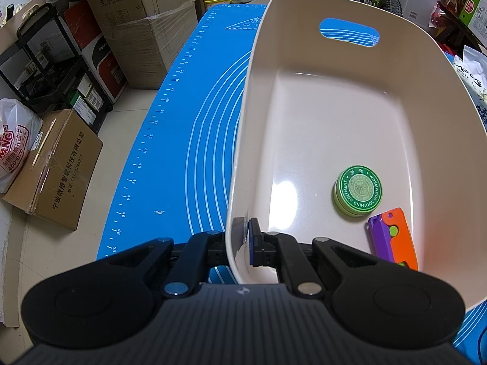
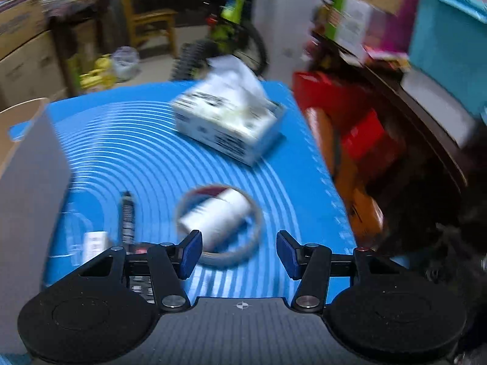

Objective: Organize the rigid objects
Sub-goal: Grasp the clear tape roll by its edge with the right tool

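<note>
Closest in the left wrist view, the left gripper (image 1: 240,240) pinches the near wall of the bin (image 1: 426,91), one finger outside and one blue pad inside, jaws pressed together on the plastic. That cream bin sits on the blue mat (image 1: 182,121), its long axis running away from the camera, with a handle slot cut in the far wall. Inside, near the right wall, lies a round green tin (image 1: 358,190), flat on its base, its lid reading "WORMWOOD SOOTHING OINTMENT" around the edge. Just beside it, toward the camera, lies an orange and purple toy (image 1: 392,238), long axis pointing roughly away from the camera and leaning a little left at the far end. Numbered ruler marks run down the mat's left edge, from 20 to 50. On the floor to the left, a brown carton (image 1: 57,170) carries Chinese print and a phone number.

Over on the right wrist view, everything is motion-blurred. The right gripper (image 2: 239,254) is spread wide, nothing between its blue pads. Just ahead, a white bottle (image 2: 216,217) lies on its side inside a grey ring (image 2: 231,257), cap end pointing up and right. To the left, a dark pen (image 2: 127,217) points away from the camera. A white box (image 2: 228,127) sits farther back; its print is unreadable.
</note>
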A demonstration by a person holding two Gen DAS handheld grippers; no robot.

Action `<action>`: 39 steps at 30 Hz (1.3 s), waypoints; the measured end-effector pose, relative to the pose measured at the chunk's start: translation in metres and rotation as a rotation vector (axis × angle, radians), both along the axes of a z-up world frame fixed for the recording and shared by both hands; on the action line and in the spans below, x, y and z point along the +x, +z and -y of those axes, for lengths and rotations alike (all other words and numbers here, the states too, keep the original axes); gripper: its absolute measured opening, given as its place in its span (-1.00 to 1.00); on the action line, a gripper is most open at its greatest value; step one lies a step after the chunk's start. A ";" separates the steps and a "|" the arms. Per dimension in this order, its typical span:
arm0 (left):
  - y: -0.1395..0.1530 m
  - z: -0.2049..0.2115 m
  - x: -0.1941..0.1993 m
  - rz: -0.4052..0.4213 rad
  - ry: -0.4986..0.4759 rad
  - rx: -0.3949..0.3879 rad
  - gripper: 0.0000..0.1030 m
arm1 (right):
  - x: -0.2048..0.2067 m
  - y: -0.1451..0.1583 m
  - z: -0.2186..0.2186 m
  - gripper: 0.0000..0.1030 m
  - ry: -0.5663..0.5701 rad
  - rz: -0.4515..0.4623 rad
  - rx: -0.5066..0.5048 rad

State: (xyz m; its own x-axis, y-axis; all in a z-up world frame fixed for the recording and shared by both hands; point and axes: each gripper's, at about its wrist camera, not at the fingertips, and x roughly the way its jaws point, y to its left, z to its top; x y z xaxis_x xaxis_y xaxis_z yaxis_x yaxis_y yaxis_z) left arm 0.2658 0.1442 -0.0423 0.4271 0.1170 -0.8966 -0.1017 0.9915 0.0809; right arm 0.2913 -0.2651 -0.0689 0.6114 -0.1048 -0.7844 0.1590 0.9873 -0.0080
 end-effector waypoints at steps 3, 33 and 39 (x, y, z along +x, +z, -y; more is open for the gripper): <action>0.002 0.000 -0.001 0.000 -0.001 0.002 -0.83 | 0.007 -0.011 0.009 0.24 -0.050 -0.021 0.018; 0.002 0.003 -0.001 -0.003 -0.005 0.015 -0.82 | 0.009 -0.017 -0.001 -0.68 -0.119 0.058 0.022; 0.002 0.003 -0.001 -0.003 -0.006 0.015 -0.82 | 0.003 0.001 -0.010 -0.68 -0.103 0.117 0.030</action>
